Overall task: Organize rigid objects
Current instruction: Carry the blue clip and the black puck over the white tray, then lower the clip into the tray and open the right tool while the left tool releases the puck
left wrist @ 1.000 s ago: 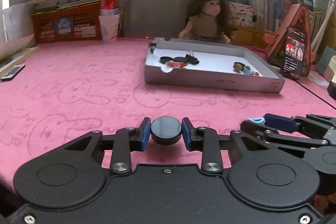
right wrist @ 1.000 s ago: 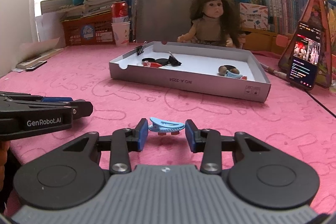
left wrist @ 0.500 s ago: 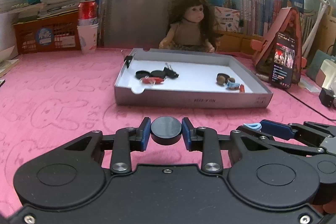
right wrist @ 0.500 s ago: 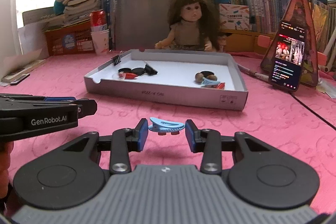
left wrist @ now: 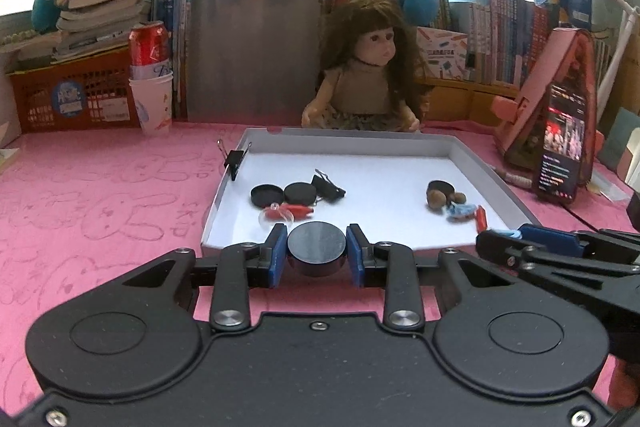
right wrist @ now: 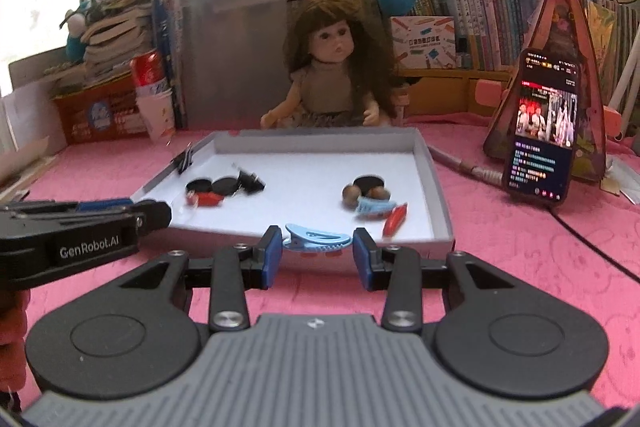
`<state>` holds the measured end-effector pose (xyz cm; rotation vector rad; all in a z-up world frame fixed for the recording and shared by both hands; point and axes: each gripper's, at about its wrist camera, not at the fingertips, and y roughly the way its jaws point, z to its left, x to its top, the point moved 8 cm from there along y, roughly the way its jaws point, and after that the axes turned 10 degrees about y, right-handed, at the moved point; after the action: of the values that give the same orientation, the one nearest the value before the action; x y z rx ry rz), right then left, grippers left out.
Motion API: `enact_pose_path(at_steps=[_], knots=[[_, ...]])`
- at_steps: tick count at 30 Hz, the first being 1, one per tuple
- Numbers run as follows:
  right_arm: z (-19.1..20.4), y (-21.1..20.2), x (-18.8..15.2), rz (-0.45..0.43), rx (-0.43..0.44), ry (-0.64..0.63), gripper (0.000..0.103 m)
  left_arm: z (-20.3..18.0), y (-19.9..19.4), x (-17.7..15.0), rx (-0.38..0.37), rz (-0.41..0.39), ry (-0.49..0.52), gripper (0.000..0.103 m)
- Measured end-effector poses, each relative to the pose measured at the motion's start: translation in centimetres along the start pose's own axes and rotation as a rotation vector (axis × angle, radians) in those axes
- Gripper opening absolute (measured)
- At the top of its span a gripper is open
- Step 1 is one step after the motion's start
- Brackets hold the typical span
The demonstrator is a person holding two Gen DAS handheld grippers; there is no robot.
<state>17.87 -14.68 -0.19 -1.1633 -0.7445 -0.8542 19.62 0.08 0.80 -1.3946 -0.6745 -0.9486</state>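
My left gripper (left wrist: 316, 254) is shut on a black round disc (left wrist: 316, 247), held at the near left edge of the white tray (left wrist: 492, 163). My right gripper (right wrist: 317, 251) is shut on a light blue hair clip (right wrist: 316, 239), held just before the tray's near wall (right wrist: 440, 187). In the tray lie two black discs (left wrist: 280, 193), a black binder clip (left wrist: 328, 187), a red piece (left wrist: 294, 211), brown nuts (left wrist: 438, 198), another blue clip (left wrist: 460, 211). A binder clip (left wrist: 234, 161) grips the tray's left wall.
A doll (left wrist: 370, 75) sits behind the tray. A phone (left wrist: 560, 151) leans on a pink stand at right. A red can in paper cups (left wrist: 150, 79) and an orange crate (left wrist: 72, 95) stand at the back left. Pink cloth covers the table.
Both grippers have moved forward toward the tray with their objects still held; the tray now lies right at the fingertips.
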Motion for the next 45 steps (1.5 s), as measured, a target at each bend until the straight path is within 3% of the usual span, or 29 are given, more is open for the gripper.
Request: enact_pose_path(at_steps=[13,45], knots=[[-1.7,3.8,1.9,0.038,-0.045,0.048,0.043,0.9,4.7,1.4,-0.009,0.076,-0.016,0.030],[-2.9,7.7,1.4,0.134,-0.085,0.063,0.044,0.9,8.3,1.0,0.024,0.125,0.006,0.030]])
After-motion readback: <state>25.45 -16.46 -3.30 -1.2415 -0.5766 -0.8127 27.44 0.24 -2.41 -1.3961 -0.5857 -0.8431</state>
